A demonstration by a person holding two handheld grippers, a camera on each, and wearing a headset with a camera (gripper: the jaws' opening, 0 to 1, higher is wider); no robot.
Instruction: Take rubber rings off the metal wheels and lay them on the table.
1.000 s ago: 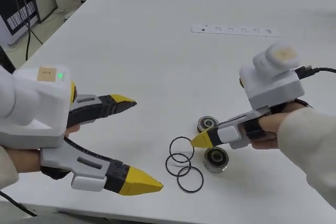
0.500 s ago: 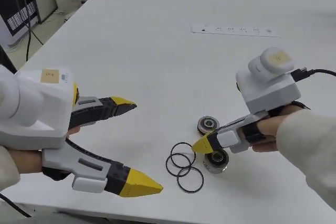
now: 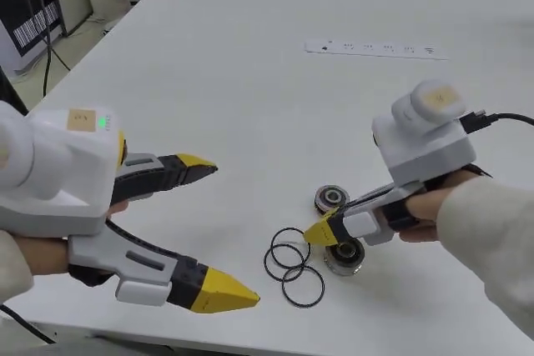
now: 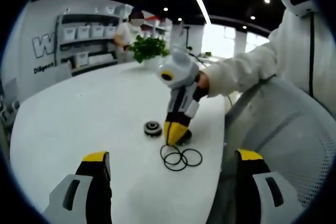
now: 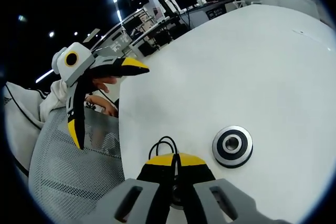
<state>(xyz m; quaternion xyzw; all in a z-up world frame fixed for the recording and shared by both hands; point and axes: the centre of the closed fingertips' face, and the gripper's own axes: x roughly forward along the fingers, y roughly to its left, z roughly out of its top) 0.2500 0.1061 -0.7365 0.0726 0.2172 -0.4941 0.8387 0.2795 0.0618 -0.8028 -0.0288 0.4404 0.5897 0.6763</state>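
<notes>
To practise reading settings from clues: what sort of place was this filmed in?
Probably an open-plan office or lab workspace: a big white table carrying a power strip, storage shelves with bins, and a potted plant behind.

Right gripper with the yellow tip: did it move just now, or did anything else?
The right gripper dipped a little, its shut tip now closer over the nearer wheel. Nothing was visibly grabbed or dropped. The three rings, the farther wheel and the open left gripper stayed put.

An office-like lab: shelves of bins [image 4: 79,38], potted plant [image 4: 148,48], mesh chair [image 4: 283,129].
</notes>
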